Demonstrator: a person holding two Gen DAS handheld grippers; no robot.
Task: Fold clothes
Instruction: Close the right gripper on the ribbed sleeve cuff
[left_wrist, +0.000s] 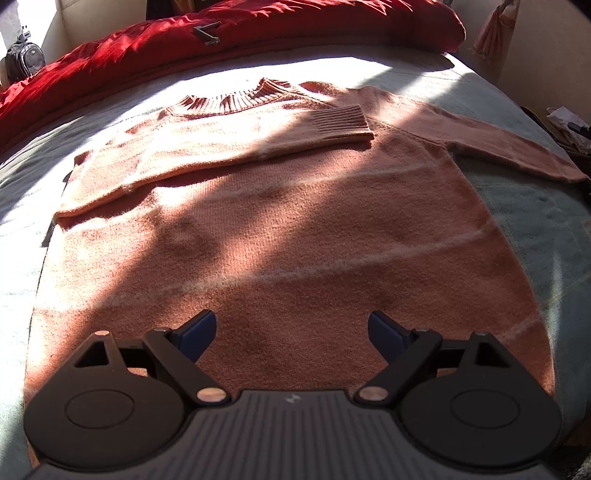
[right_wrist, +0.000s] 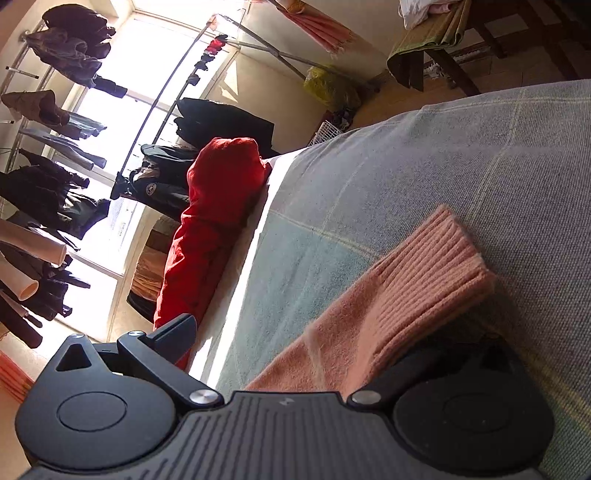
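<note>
A salmon-pink knit sweater (left_wrist: 280, 229) lies flat, front up, on the bed, its collar (left_wrist: 229, 98) at the far side. One sleeve is folded across the chest, ending in a ribbed cuff (left_wrist: 341, 123). The other sleeve (left_wrist: 517, 147) stretches out to the right. My left gripper (left_wrist: 291, 326) hovers open over the hem with nothing between its blue pads. In the right wrist view, my right gripper (right_wrist: 291, 332) is open around the outstretched sleeve's cuff (right_wrist: 436, 266). The cloth drapes over one finger and hides it; the other finger (right_wrist: 177, 330) stands apart from the cloth.
A grey-blue sheet (left_wrist: 535, 240) covers the bed. A red duvet (left_wrist: 221, 33) is bunched along the far edge, also red duvet (right_wrist: 218, 206). A backpack (left_wrist: 24, 59) sits far left. A rack of hanging clothes (right_wrist: 55, 147) stands by the window beyond the bed.
</note>
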